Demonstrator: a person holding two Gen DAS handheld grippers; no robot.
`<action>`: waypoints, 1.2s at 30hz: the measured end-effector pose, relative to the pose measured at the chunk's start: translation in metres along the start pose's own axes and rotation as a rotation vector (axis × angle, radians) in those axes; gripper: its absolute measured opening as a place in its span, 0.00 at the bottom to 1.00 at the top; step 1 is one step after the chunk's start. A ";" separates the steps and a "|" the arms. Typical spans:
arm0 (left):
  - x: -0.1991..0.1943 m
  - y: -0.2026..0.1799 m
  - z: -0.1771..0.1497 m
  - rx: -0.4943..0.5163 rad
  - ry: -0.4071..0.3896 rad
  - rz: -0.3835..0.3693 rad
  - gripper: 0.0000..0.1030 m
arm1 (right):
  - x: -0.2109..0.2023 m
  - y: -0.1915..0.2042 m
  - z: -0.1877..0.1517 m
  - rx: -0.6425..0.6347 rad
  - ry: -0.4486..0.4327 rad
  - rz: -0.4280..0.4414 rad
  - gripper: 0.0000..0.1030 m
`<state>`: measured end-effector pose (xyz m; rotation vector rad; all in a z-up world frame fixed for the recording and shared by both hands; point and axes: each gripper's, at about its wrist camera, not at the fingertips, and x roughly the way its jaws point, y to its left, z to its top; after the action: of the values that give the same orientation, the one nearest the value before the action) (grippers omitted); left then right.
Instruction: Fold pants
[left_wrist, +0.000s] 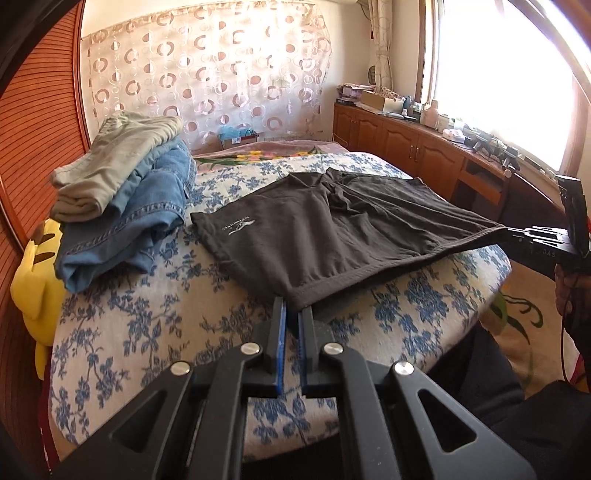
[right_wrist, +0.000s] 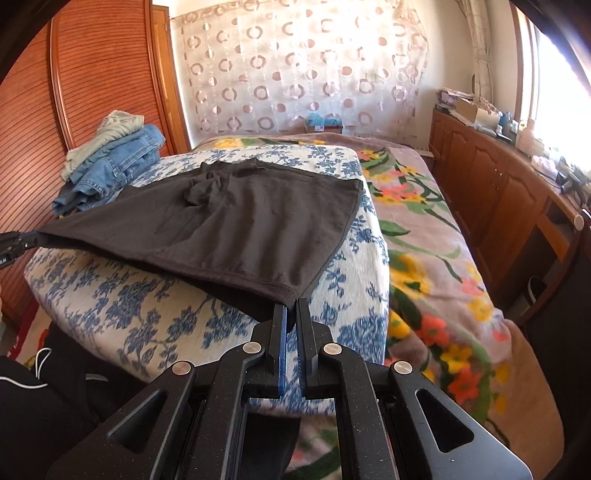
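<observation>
Dark brown shorts (left_wrist: 332, 229) lie spread on the blue-flowered bed cover (left_wrist: 166, 325), with a small white logo near their left edge. My left gripper (left_wrist: 293, 308) is shut on the near hem corner of the shorts. My right gripper (right_wrist: 291, 304) is shut on the other near hem corner of the shorts (right_wrist: 240, 229). The near hem is lifted and stretched taut between the two grippers, above the cover. The right gripper also shows at the right edge of the left wrist view (left_wrist: 532, 236), and the left gripper at the left edge of the right wrist view (right_wrist: 18, 243).
A pile of folded jeans (left_wrist: 140, 221) with beige trousers (left_wrist: 110, 162) on top sits at the left of the bed. A yellow plush (left_wrist: 33, 280) lies at the bed's left edge. A wooden cabinet (left_wrist: 424, 151) with clutter runs along the window. A flowered blanket (right_wrist: 436, 236) covers the bed's right side.
</observation>
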<state>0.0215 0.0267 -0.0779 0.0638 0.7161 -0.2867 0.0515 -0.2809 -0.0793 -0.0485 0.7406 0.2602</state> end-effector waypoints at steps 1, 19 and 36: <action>-0.001 0.000 -0.003 -0.004 0.002 0.002 0.02 | -0.002 0.000 -0.002 0.003 -0.001 0.003 0.02; 0.008 0.006 -0.031 -0.050 0.059 -0.016 0.05 | 0.011 0.003 -0.021 0.053 0.043 0.018 0.02; 0.003 0.022 -0.022 -0.079 0.057 -0.055 0.42 | 0.008 0.003 -0.024 0.064 0.030 0.013 0.02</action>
<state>0.0159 0.0503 -0.0970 -0.0230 0.7861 -0.3096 0.0403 -0.2795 -0.1019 0.0133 0.7786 0.2485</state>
